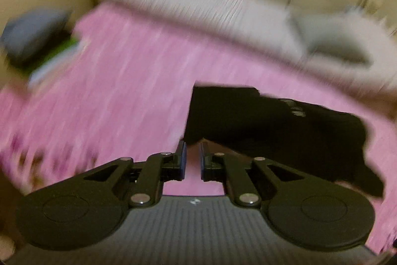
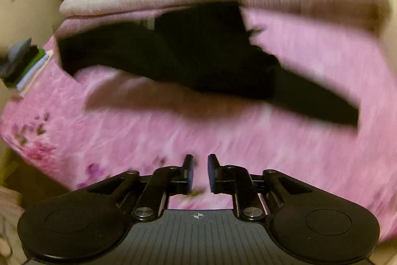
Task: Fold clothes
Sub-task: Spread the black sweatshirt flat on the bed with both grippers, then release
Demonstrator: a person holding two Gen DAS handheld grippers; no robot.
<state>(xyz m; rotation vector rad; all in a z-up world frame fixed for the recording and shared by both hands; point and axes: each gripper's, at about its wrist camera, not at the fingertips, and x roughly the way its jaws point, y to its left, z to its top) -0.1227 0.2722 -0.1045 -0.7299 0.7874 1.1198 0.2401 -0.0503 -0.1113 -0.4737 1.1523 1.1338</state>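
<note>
Left wrist view first: left gripper [image 1: 193, 160] has its jaws slightly apart with nothing between the pads, pink bedsheet [image 1: 119, 91] showing through the gap. Black garment [image 1: 273, 131] lies just ahead and to the right of the fingertips, its near corner almost at the tips; touching or not, cannot tell through the blur. Far ahead, a grey blanket [image 1: 198, 6] runs across the back of the bed, and a stack of folded items [image 1: 37, 41] sits far left.

Right wrist view: right gripper [image 2: 200, 173] also slightly parted and empty, over bare sheet. Garment is well ahead of it, spread across the bed, reaching left and tapering right.

Handling guess: thin, limp, light fabric that will sag and drape and won't hold its shape, with low slip risk on padded jaws. Best hold is probably a corner or hem edge, one gripper per corner; the left-hand squared corner looks easiest.

Hard to read: heavy motion blur in both views, garment type unclear (possibly trousers), black swallows seams and folds, layer count unknown, and its right end fades at the lens edge.
</note>
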